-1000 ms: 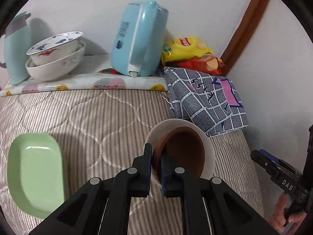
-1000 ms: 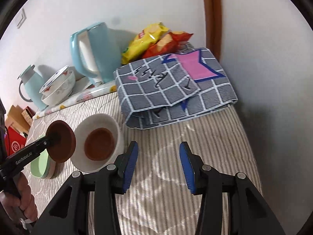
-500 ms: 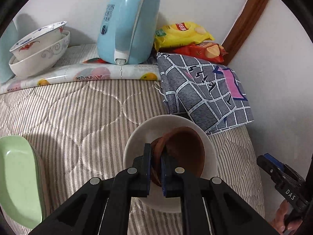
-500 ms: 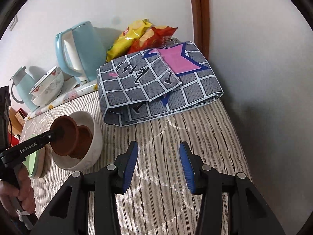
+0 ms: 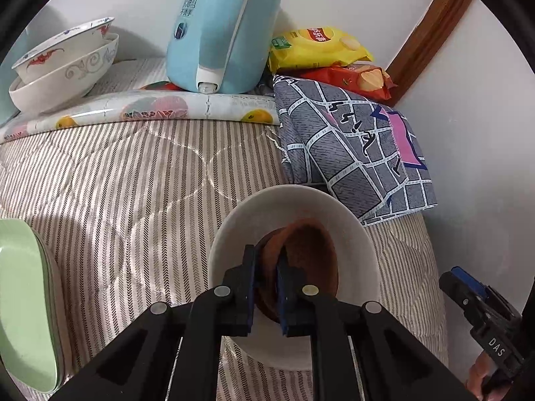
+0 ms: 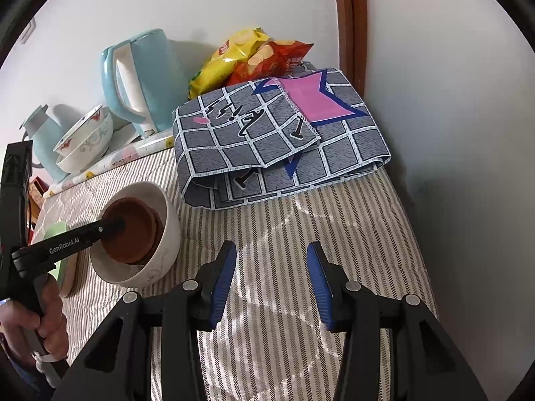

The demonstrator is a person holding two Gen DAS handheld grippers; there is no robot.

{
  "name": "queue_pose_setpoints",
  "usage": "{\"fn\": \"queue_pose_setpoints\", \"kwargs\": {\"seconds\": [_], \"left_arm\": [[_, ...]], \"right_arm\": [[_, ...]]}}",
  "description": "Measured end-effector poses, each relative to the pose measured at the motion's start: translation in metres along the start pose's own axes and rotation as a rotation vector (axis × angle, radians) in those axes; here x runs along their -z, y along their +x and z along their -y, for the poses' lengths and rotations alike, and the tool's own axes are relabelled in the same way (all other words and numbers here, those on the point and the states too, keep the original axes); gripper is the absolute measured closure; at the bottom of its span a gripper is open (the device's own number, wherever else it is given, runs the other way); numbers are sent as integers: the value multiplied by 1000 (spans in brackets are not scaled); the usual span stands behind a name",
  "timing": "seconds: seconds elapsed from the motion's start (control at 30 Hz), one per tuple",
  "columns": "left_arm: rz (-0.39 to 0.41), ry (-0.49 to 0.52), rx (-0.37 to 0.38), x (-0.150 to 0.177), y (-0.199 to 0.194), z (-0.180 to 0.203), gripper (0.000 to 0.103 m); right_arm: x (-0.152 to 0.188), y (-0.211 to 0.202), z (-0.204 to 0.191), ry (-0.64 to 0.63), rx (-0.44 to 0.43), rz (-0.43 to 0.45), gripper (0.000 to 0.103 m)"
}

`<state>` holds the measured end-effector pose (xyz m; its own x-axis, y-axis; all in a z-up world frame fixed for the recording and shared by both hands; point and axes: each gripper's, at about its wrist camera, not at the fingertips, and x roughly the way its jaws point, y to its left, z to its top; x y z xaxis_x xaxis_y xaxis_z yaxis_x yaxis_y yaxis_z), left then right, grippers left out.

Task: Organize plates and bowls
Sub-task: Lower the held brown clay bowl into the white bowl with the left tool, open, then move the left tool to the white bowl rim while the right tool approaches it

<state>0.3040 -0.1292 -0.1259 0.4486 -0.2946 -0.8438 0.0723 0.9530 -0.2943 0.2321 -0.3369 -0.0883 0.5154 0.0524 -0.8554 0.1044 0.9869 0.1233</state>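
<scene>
A brown bowl (image 5: 311, 254) (image 6: 130, 230) lies tilted inside a white bowl (image 5: 294, 197) (image 6: 167, 234) on the striped bed cover, on top of another brown bowl whose edge shows (image 6: 157, 230). My left gripper (image 5: 265, 257) (image 6: 117, 224) has its pads on the near rim of the upper brown bowl, and its jaws are just starting to open. My right gripper (image 6: 272, 254) (image 5: 468, 287) hovers open over bare cover to the right of the white bowl, holding nothing. A green plate (image 5: 23, 300) (image 6: 53, 234) lies to the left.
Two patterned bowls (image 5: 63, 63) are stacked at the back left on a fruit-print mat. A light blue kettle (image 5: 220, 26), chip bags (image 5: 321, 46) and a folded grey checked cloth (image 5: 357, 147) fill the back right corner by the wall.
My left gripper came down and lowered the brown bowl into the white bowl, onto the other brown one. The right gripper stayed about where it was, still open.
</scene>
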Motion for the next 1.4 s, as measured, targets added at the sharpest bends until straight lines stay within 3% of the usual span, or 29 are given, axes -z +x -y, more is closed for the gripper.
{"fn": "queue_pose_setpoints", "kwargs": {"seconds": [0.27,0.43,0.67,0.8,1.03,1.17,1.4], "left_arm": [[-13,-6,12,-1,-2,-1,91],[-8,2,22,0,-11,0,81],[17,36,-6,0,-29,4,79],[52,38,-63,-1,-42,1,67],[97,58,-186,-1,-61,-6,67],[121,40,-194,1,-70,-14,67],[252,60,-178,9,-89,-16,67]], "right_arm": [[4,-1,-1,7,-10,-9,59],[5,-4,-7,1,-21,-8,59],[4,-6,-18,-16,-35,-2,59],[4,-7,-25,-28,-33,-3,59],[0,-14,-33,-29,-34,30,59],[-2,-20,-38,-31,-21,66,53],[0,-24,-39,-44,-49,91,53]]}}
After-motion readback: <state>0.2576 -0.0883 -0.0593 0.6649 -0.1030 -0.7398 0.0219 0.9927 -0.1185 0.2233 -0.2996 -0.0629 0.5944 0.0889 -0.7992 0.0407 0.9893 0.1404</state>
